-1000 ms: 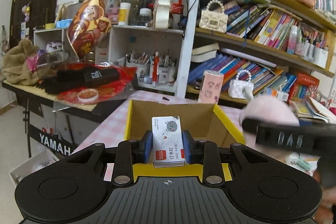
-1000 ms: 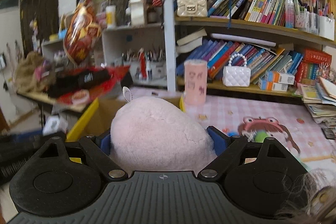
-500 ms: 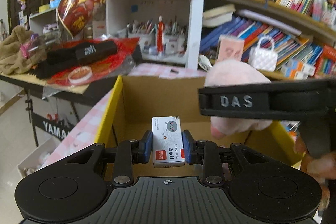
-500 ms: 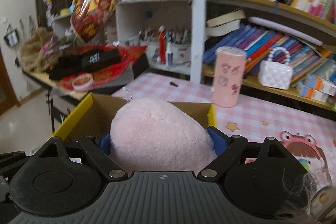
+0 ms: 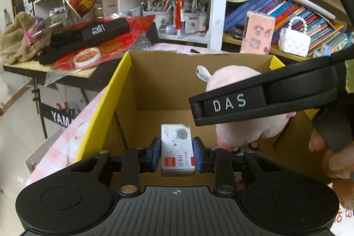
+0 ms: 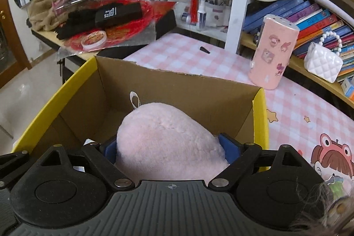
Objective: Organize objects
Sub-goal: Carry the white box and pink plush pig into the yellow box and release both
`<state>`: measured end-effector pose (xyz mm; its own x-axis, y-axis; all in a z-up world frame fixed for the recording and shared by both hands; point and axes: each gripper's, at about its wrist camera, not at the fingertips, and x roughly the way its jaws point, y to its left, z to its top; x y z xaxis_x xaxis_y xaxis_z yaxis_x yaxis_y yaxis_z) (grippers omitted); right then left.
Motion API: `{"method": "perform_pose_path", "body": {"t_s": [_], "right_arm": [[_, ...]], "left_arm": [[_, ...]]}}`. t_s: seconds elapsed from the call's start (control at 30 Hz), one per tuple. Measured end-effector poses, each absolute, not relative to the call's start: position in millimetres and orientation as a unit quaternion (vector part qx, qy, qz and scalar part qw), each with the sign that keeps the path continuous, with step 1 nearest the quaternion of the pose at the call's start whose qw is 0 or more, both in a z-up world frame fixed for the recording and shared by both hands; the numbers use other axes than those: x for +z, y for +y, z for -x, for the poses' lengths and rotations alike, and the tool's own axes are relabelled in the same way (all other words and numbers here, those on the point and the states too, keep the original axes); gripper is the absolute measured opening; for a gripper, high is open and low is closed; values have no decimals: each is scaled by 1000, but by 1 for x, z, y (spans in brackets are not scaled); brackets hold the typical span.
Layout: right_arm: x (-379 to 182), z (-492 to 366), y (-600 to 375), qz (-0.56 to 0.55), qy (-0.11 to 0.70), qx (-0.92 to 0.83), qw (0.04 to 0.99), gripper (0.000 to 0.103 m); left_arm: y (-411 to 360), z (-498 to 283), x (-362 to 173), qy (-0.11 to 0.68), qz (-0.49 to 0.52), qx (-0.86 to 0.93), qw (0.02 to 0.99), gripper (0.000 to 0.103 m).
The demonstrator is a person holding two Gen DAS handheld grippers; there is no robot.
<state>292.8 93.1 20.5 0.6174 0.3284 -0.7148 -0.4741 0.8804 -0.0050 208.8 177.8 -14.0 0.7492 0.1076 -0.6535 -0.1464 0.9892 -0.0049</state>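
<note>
A cardboard box with yellow outer sides [image 5: 106, 103] [image 6: 55, 101] stands open on the pink checked table. My left gripper [image 5: 176, 155] is shut on a small white staple box [image 5: 177, 147] and holds it inside the cardboard box, near the front wall. My right gripper [image 6: 169, 150] is shut on a pink plush toy [image 6: 163, 138] and holds it over the right half of the box. In the left wrist view the plush [image 5: 243, 125] hangs below the black body of the right gripper [image 5: 265, 101].
A pink cylindrical tin [image 6: 273, 52] and a white quilted mini bag [image 6: 323, 63] stand behind the box by the bookshelf. A cluttered side table with red and black items [image 6: 115, 23] lies at the left. The pink checked tablecloth [image 6: 298, 107] extends to the right.
Both grippers have moved forward and down into the cardboard box. The staple box and the plush now sit lower, within the box walls.
</note>
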Motion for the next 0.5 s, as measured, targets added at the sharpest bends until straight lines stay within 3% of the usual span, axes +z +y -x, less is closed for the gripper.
{"method": "perform_pose_path", "body": {"t_s": [0.07, 0.13, 0.23, 0.3, 0.37, 0.5], "right_arm": [[21, -293, 94, 99, 374, 221, 895, 93], [22, -291, 94, 100, 368, 220, 898, 94], [26, -285, 89, 86, 344, 217, 910, 98], [29, -279, 85, 77, 325, 210, 919, 99], [32, -273, 79, 66, 311, 202, 926, 99], [45, -255, 63, 26, 284, 184, 941, 99]], "left_arm": [[177, -208, -13, 345, 25, 64, 936, 34], [176, -207, -10, 339, 22, 62, 939, 50], [173, -201, -3, 323, 21, 58, 944, 58], [170, -194, 3, 309, 11, 60, 949, 69], [168, -185, 11, 293, 5, 56, 954, 71], [169, -169, 27, 266, -1, 58, 962, 85]]}}
